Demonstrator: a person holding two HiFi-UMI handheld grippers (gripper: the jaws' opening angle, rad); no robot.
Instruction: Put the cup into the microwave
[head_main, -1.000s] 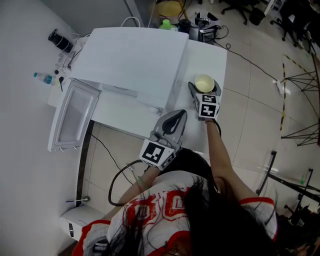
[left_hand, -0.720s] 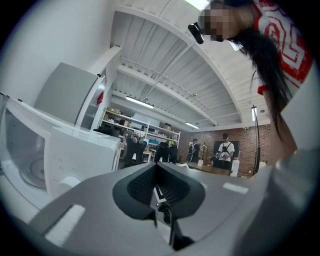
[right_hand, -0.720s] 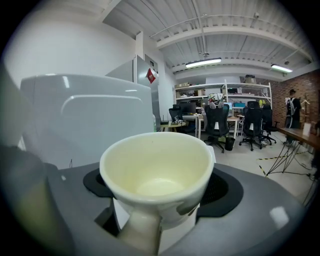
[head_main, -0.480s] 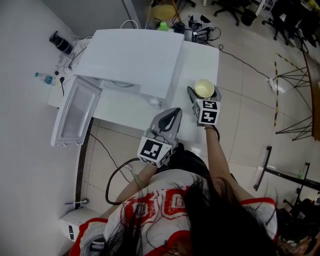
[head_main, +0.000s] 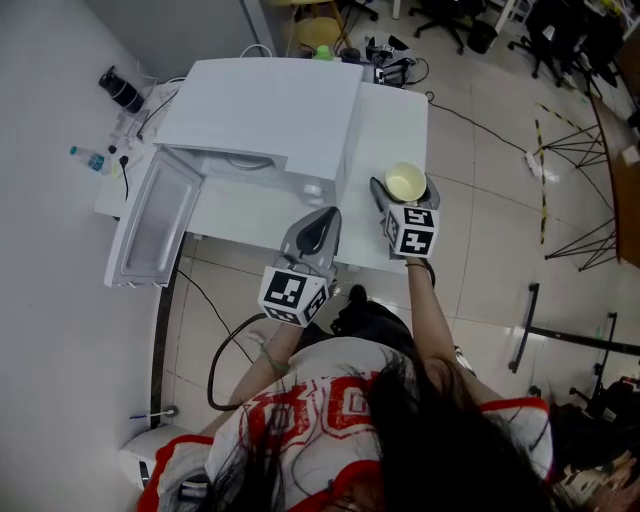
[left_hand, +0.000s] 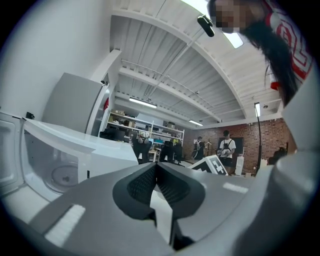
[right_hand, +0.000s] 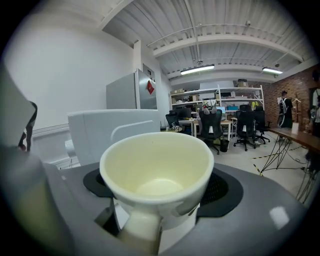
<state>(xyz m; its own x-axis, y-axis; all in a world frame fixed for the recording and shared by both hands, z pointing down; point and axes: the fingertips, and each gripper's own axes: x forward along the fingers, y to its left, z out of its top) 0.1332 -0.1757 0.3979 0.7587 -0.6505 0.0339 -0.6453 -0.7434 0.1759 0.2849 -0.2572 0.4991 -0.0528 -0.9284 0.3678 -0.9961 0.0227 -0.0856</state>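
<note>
**Right gripper (head_main: 404, 197) closed on the cream cup (right_hand: 156, 170), upright over the right front of the table (head_main: 396, 110), beside the microwave (head_main: 265, 120) with its door (head_main: 150, 225) open.**
The empty cup looks light, stiff and smooth-walled, so a grip on the body below the rim seems soundest. The left gripper (left_hand: 156, 175) is closed and empty. Since a second ago the grip is unchanged, and the left gripper has drawn back toward the person.
</note>
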